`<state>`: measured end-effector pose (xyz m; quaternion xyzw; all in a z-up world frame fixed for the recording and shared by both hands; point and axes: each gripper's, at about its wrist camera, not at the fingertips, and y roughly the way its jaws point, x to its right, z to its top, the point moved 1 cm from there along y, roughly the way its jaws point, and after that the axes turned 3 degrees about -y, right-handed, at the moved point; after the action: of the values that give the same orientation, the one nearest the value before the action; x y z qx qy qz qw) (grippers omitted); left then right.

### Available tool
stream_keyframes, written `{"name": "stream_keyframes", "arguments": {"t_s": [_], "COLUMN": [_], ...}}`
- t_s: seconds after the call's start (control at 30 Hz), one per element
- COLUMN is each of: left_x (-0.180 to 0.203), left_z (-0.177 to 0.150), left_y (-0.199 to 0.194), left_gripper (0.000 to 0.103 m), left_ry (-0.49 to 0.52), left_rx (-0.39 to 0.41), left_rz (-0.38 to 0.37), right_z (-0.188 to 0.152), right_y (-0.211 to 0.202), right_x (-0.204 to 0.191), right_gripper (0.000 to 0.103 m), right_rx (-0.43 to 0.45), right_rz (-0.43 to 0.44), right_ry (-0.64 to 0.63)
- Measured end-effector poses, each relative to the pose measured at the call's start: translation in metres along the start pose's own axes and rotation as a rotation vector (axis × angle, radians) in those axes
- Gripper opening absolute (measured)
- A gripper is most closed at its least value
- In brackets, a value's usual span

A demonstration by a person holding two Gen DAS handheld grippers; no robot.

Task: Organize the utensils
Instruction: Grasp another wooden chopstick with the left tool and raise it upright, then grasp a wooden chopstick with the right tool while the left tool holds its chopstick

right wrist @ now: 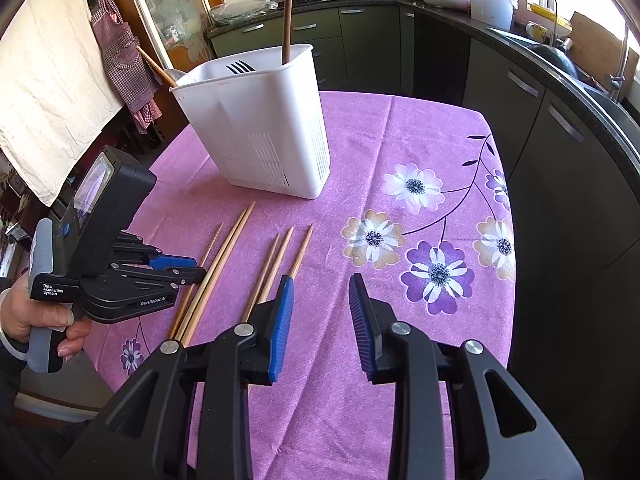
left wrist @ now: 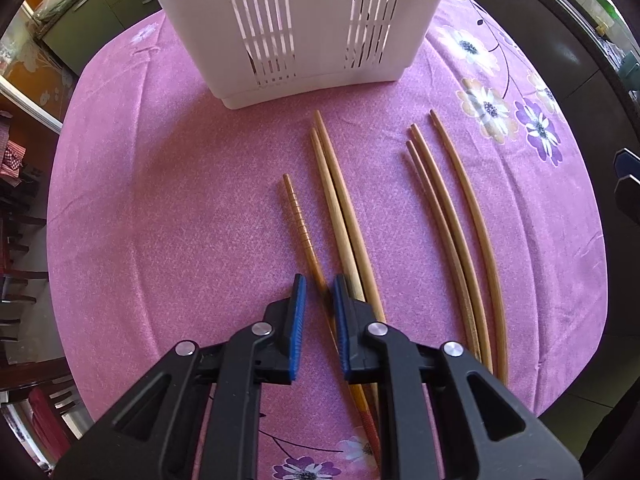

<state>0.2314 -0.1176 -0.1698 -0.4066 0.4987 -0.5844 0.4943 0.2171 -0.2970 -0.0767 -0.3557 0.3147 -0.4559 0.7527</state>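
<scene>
The left tool [left wrist: 320, 292] points down at the counter [left wrist: 160, 208], jaws nearly closed around the ridged chopstick [left wrist: 298, 216]; whether the pads press it I cannot tell. Just right of it lies a pale pair [left wrist: 336, 196], then three chopsticks [left wrist: 452, 216]. The right tool [right wrist: 321, 292] hovers part open, empty, those three just to its left. Beyond both stands the white caddy [right wrist: 264, 132].

Six chopsticks [left wrist: 460, 216] — one white caddy [left wrist: 296, 20]
</scene>
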Motion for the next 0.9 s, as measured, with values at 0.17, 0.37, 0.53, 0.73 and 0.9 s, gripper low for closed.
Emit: {"name": "stream_keyframes", "arguments": {"t_s": [0.17,0.37,0.53,0.73,0.9], "left_x": [0.007,0.010,-0.002,-0.029,-0.042], "left_z": [-0.001,-0.007,-0.009,-0.018,-0.030], "left_y": [0.000,-0.012,-0.044,-0.095,-0.120], "left_gripper": [0.008,0.006,0.006,0.006,0.006], "left_ry": [0.030,0.023,0.010,-0.005,-0.021], "left_rx": [0.014,0.032,0.105,0.250,0.353], "left_rz": [0.017,-0.003,-0.030,-0.053,-0.082], "right_z": [-0.001,-0.002,-0.001,0.003,0.004], "right_y": [0.002,0.006,0.014,0.043,0.073], "right_x": [-0.002,-0.006,-0.012,-0.018,-0.028], "right_gripper": [0.029,0.029,0.029,0.029,0.029], "right_rx": [-0.009,-0.023,-0.053,-0.138,-0.213], "right_rz": [-0.003,-0.005,-0.006,0.007,0.011], "right_ry": [-0.004,-0.015,-0.030,-0.025,-0.037]}}
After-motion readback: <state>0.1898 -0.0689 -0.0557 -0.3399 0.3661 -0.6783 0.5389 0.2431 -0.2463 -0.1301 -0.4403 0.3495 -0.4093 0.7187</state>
